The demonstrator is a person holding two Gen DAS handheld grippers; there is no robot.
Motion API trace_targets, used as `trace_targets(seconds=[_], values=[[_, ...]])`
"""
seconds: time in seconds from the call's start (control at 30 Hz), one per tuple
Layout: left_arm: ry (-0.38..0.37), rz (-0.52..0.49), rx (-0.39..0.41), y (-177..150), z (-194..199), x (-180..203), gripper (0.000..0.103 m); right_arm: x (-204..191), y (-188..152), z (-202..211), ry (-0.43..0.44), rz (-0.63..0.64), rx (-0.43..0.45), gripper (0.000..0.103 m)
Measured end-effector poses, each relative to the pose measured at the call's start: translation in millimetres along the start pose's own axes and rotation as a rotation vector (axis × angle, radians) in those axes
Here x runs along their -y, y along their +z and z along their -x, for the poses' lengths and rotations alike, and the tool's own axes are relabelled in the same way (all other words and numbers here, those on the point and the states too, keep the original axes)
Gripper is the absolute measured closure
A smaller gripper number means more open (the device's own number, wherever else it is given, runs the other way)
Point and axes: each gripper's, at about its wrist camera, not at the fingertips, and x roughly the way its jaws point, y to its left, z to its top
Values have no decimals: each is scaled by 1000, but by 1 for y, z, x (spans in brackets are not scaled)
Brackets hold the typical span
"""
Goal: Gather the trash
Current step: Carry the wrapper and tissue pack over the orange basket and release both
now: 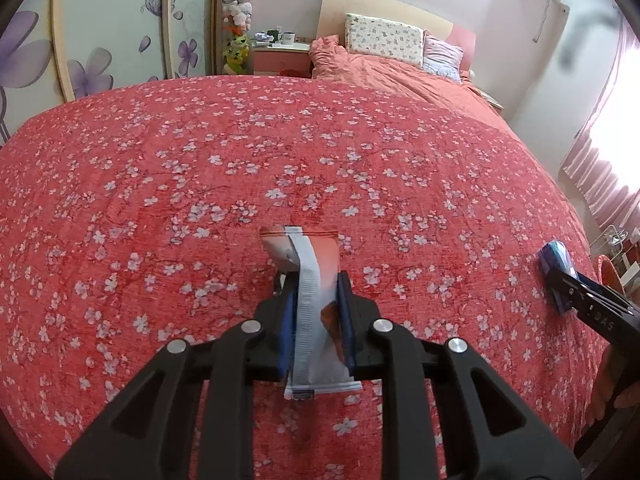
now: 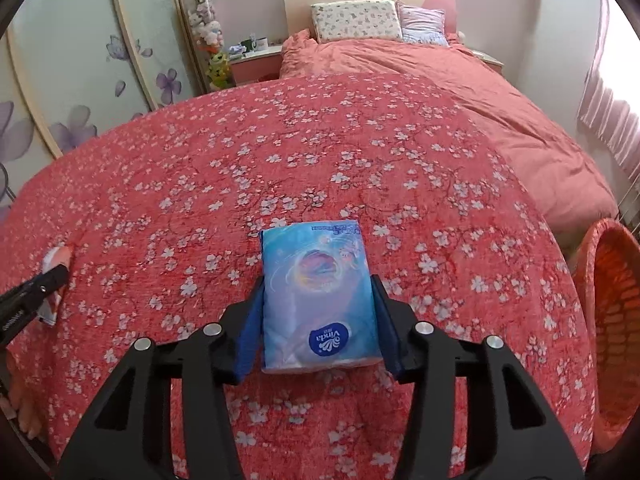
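My left gripper [image 1: 314,280] is shut on a white and orange snack wrapper [image 1: 310,280], held over the red flowered bedspread [image 1: 200,160]. My right gripper [image 2: 318,284] is shut on a blue Vinda tissue pack [image 2: 316,292] above the same bedspread [image 2: 280,140]. In the left wrist view the right gripper [image 1: 560,280] with the blue pack [image 1: 554,258] shows at the right edge. In the right wrist view the left gripper [image 2: 56,276] with the wrapper [image 2: 58,258] shows at the left edge.
An orange woven basket [image 2: 608,320] stands at the right of the bed. Pillows [image 2: 356,20] and a pink duvet [image 2: 480,92] lie at the far end. A nightstand [image 1: 280,54] with mugs and a wardrobe [image 1: 100,28] are at the left.
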Motion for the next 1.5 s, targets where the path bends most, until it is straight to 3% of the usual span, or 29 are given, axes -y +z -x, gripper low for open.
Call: trace_targets(seconds=[0.23,0.43,0.77,0.97,1.27,1.5], values=[[-1,-6,4,0,1,1,87,3,-5,18,30,-15,23,53],[-22,-25,52,6,22,15,89,11,-1,49,57,-25,83,53],[-92,-121,144,17,70,79,90,50,-2,112,61,-89,223,53],[-194,-202,186,20,99,142,90,86,-13,151,21,-139,318,53],[-420,-305,222,6,134,250,90,153,-34,200,-87,-242,445,53],[-569,-401,194,-17,135,342,90,198,-49,214,-155,-325,495,53]])
